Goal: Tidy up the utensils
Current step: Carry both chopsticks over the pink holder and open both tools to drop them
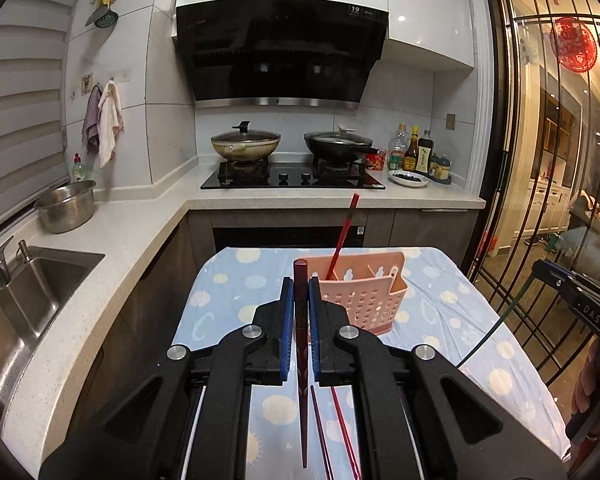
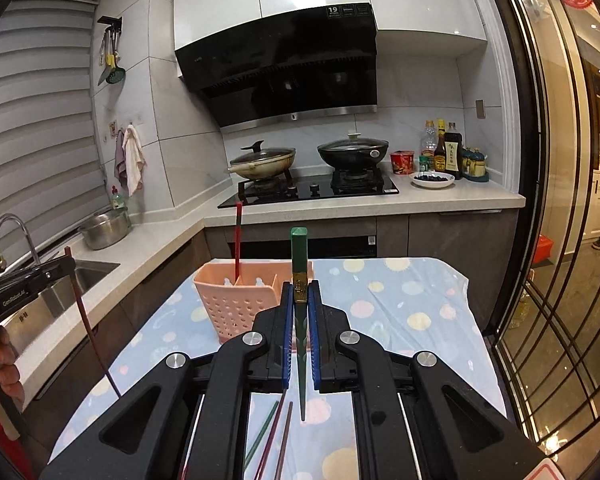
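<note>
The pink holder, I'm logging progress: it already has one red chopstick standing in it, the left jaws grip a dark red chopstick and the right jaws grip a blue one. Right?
One detail is wrong: the right gripper holds a green chopstick, not a blue one, as the right wrist view shows. The rest stands: a red chopstick stands in the pink holder, and the left gripper clamps a dark red chopstick.

A pink perforated utensil holder (image 1: pixel 362 296) stands upright on the cloth-covered worktop, one red chopstick (image 1: pixel 343 236) leaning in a rear compartment. A dark red chopstick (image 1: pixel 301 360) and a green chopstick (image 2: pixel 300 312) are each clamped upright; several loose chopsticks (image 2: pixel 274 436) lie on the cloth.
</note>
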